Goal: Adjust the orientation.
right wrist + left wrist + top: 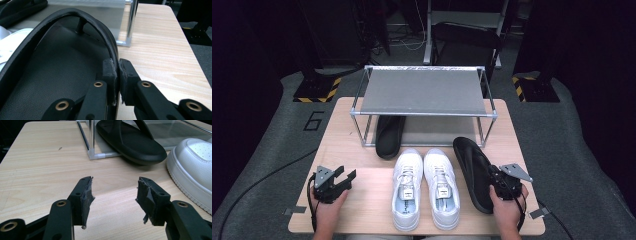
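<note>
Matte black flip-flop (pixel 472 170), leathery-grained footbed, edge pinched in right claw (pixel 118 72); left claw (pixel 115 195) released.

Bright table, dark surroundings, soft focus

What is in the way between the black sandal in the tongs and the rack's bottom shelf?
Nothing visible. The right tongs pinch the sandal by its edge, and the shelf's right half just behind it is bare. The other sandal fills the left half.
</note>
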`<state>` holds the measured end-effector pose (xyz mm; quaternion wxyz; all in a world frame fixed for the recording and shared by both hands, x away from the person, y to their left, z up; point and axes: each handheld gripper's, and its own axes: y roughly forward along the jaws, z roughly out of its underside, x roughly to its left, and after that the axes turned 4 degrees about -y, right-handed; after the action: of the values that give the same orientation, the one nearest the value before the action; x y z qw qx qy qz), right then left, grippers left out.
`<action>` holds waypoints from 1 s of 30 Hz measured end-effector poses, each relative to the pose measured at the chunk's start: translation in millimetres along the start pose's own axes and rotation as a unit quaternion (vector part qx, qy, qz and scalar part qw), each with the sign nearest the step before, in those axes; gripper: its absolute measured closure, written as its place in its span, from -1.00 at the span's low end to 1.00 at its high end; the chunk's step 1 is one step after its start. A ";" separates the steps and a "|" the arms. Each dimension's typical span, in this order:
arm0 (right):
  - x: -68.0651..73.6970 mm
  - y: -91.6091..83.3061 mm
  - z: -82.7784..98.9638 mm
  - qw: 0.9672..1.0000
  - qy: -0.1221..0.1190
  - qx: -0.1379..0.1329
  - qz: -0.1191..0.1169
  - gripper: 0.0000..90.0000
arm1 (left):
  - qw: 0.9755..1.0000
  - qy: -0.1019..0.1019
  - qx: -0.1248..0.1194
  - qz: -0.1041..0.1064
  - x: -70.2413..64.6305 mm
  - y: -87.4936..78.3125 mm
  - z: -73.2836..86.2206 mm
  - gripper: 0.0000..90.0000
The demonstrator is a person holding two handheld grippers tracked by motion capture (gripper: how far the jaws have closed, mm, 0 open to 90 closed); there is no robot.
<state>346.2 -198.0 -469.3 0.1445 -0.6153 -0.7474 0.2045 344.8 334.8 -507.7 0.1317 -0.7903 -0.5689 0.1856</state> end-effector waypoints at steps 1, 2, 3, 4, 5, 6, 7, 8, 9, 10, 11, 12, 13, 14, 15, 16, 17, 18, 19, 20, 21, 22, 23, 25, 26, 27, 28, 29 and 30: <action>-0.2 1.5 -1.4 1.000 -0.001 0.003 0.000 0.86 | 1.000 0.001 0.001 0.000 0.2 0.0 0.4 0.01; 0.2 3.7 -3.2 1.000 0.000 0.003 0.000 0.86 | 1.000 0.001 0.001 0.000 0.2 0.2 0.7 0.01; 0.6 5.4 -4.6 1.000 0.000 0.001 0.001 0.86 | 1.000 0.001 0.001 -0.001 0.1 0.4 0.9 0.01; 0.9 6.9 -5.9 1.000 -0.002 0.003 0.000 0.86 | 1.000 0.002 0.002 0.000 0.3 0.4 0.9 0.01; 1.4 9.1 -7.4 1.000 -0.001 0.002 0.000 0.86 | 1.000 0.001 0.002 -0.001 0.4 0.5 1.1 0.01; 1.6 11.2 -9.0 1.000 -0.002 0.004 0.001 0.86 | 1.000 0.000 0.002 -0.001 0.6 0.4 1.4 0.01; 2.1 13.3 -10.6 1.000 0.000 0.004 0.001 0.86 | 1.000 -0.002 -0.005 -0.003 0.3 1.2 2.1 0.01; 2.4 15.4 -12.1 1.000 0.001 0.003 0.001 0.86 | 1.000 -0.001 0.003 0.000 1.0 0.3 1.6 0.01; 2.6 17.3 -13.8 1.000 -0.001 0.006 0.002 0.86 | 1.000 -0.002 0.002 -0.002 1.1 0.4 1.8 0.01; 2.7 19.3 -15.4 1.000 -0.001 0.004 0.000 0.86 | 1.000 -0.002 0.002 -0.002 1.4 0.4 1.7 0.01; 3.1 21.3 -16.9 1.000 0.001 0.002 -0.003 0.86 | 1.000 -0.002 0.003 -0.001 2.1 0.4 1.7 0.01; 3.6 22.8 -18.6 1.000 0.005 0.005 -0.002 0.86 | 1.000 -0.003 0.003 -0.001 2.3 0.6 2.1 0.01; 3.7 25.0 -20.3 1.000 0.010 0.003 -0.003 0.86 | 1.000 -0.004 0.003 -0.001 2.4 0.8 2.4 0.01; 3.5 26.7 -21.6 1.000 0.012 0.004 -0.004 0.86 | 1.000 -0.004 0.004 -0.002 2.7 0.9 2.5 0.01; 3.7 27.7 -22.7 1.000 0.014 0.004 -0.004 0.86 | 1.000 -0.005 0.003 -0.002 2.7 0.9 2.6 0.01; 3.9 29.2 -24.3 1.000 0.013 0.005 -0.002 0.86 | 1.000 -0.005 0.001 -0.002 2.9 1.0 2.7 0.01; 4.2 31.4 -25.7 1.000 0.013 0.001 -0.003 0.86 | 1.000 -0.005 0.001 -0.002 3.2 0.9 2.7 0.01; 4.4 32.9 -28.0 1.000 0.012 0.005 -0.001 0.85 | 1.000 -0.005 0.001 -0.002 3.5 0.9 2.7 0.01; 4.6 34.5 -29.1 1.000 0.014 0.005 -0.002 0.86 | 1.000 -0.006 0.001 -0.002 3.7 0.8 2.8 0.01; 4.9 36.4 -30.7 1.000 0.021 0.007 -0.002 0.85 | 1.000 -0.006 0.002 -0.002 3.9 0.6 2.8 0.01; 4.6 38.2 -32.0 1.000 0.024 0.008 -0.004 0.86 | 1.000 -0.006 0.002 -0.002 4.2 0.7 2.9 0.01; 4.6 40.5 -33.2 1.000 0.028 0.007 -0.008 0.86 | 1.000 -0.007 0.002 -0.003 4.4 0.9 3.1 0.01; 4.8 42.4 -34.4 1.000 0.028 0.007 -0.006 0.86 | 1.000 -0.009 0.003 -0.003 5.1 1.0 3.4 0.01; 6.6 48.6 -37.9 1.000 0.025 0.008 -0.004 0.86 | 1.000 -0.011 -0.003 -0.003 5.8 1.8 4.0 0.01; 7.4 51.0 -39.0 1.000 0.024 0.007 -0.001 0.85 | 1.000 -0.011 0.003 -0.003 6.3 1.0 3.8 0.01; 7.7 52.6 -40.0 1.000 0.022 0.009 -0.001 0.85 | 1.000 -0.012 0.002 -0.003 6.7 1.1 3.9 0.01; 8.4 55.6 -41.1 1.000 0.021 0.008 0.001 0.85 | 1.000 -0.014 0.001 -0.004 7.0 1.1 4.0 0.01; 8.3 58.0 -42.0 1.000 0.017 0.011 0.001 0.86 | 1.000 -0.014 0.001 -0.005 7.4 1.0 4.2 0.01; 8.8 60.6 -43.0 1.000 0.019 0.010 0.005 0.85 | 1.000 -0.014 0.000 -0.005 7.7 0.9 4.2 0.01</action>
<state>416.7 -174.2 -461.3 0.1638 -0.6213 -0.7395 0.2007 345.8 341.9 -513.0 0.1246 -0.7847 -0.5745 0.1965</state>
